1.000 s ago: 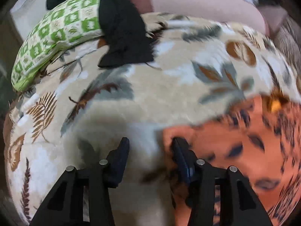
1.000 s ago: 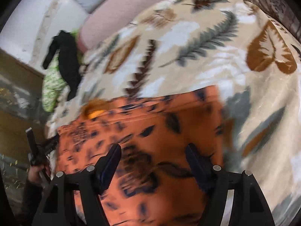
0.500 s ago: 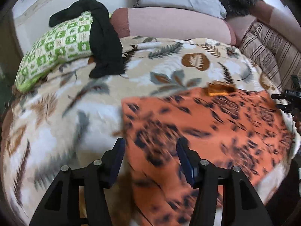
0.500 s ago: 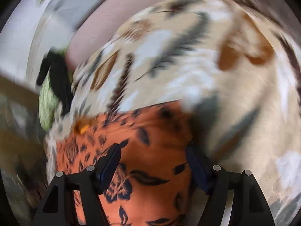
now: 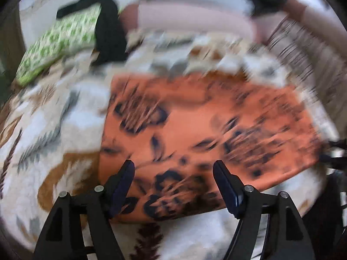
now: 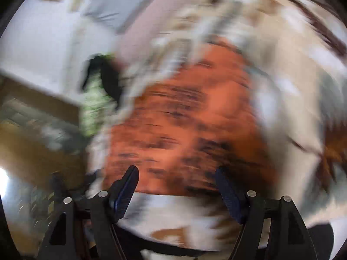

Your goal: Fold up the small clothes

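In the left wrist view, the green patterned pillow [image 5: 58, 43] with a black garment [image 5: 110, 28] draped over it sits at the upper left, on the leaf-print blanket [image 5: 54, 117]. The orange patterned cloth [image 5: 206, 130] fills the middle and right of the frame, lying flat; a second ago only its corner showed at the lower right, so the view has pulled back. The left gripper [image 5: 173, 184] hangs above the cloth's near edge, jaws wide apart and empty. In the right wrist view, heavily blurred, the right gripper [image 6: 175, 186] is likewise spread and holds nothing, over the cloth [image 6: 184, 119]. My reading: both have released and are lifting away, so one fold looks laid down.
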A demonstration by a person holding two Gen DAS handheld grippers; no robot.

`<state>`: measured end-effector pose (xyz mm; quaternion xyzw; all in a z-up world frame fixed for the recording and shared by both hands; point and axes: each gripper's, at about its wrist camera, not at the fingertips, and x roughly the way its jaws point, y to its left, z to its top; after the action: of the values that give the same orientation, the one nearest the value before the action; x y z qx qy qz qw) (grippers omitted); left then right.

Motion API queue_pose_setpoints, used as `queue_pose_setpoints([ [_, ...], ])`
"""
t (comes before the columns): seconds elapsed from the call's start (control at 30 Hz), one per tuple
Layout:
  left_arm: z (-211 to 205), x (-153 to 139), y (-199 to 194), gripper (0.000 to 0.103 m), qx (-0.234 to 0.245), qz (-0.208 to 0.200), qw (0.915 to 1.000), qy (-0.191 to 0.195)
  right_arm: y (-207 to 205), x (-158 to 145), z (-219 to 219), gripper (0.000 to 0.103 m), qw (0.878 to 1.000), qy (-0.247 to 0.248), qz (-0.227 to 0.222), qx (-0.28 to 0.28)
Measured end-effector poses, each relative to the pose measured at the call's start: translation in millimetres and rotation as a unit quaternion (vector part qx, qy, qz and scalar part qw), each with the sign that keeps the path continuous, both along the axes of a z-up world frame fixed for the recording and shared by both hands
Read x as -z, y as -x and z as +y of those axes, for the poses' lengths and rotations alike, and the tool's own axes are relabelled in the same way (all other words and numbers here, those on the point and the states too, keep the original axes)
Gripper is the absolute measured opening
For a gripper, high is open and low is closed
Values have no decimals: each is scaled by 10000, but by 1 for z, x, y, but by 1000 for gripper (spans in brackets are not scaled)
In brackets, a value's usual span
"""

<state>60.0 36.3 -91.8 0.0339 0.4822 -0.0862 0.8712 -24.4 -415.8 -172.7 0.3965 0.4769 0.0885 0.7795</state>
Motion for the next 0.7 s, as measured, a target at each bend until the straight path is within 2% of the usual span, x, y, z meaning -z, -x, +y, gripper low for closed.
queue_pose_setpoints([
  [0.03, 4, 3, -1, 75, -143, 114, 9998, -69, 8, 1, -5, 75, 9995, -241, -111, 190],
  [0.13, 16, -14, 10, 75, -323, -133, 9987, 364, 28, -23, -6, 76, 9986, 102, -388, 338],
  [0.2, 16, -27, 17, 75, -304, -324, 9978, 485, 36, -28, -4, 76, 9982, -204, -474, 315],
  [0.27, 14, -32, 21, 76, -307, -436, 9967, 609, 39, -19, -4, 76, 9968, -624, -338, 375],
  [0.37, 6, -31, 22, 76, -279, -346, 9957, 811, 36, 7, 0, 76, 9906, -1146, -34, 740],
  [0.47, -4, -31, 22, 76, -265, -314, 9951, 904, 33, 28, -5, 76, 9789, -1539, 128, 1336],
  [0.57, -10, -28, 20, 76, -220, -308, 9942, 1011, 33, 42, -15, 74, 9559, -2086, 48, 2067],
  [0.6, -13, -27, 18, 76, -198, -303, 9941, 1021, 32, 41, -17, 69, 9547, -2058, 3, 2151],
  [0.63, -15, -27, 16, 76, -178, -302, 9942, 1020, 27, 38, -18, 40, 9583, -1893, 7, 2143],
  [0.67, -17, -26, 15, 76, -167, -302, 9945, 989, 24, 37, -19, 17, 9618, -1743, 59, 2110],
  [0.7, -19, -26, 14, 76, -161, -311, 9948, 954, 24, 34, -18, 17, 9640, -1625, 60, 2103],
])
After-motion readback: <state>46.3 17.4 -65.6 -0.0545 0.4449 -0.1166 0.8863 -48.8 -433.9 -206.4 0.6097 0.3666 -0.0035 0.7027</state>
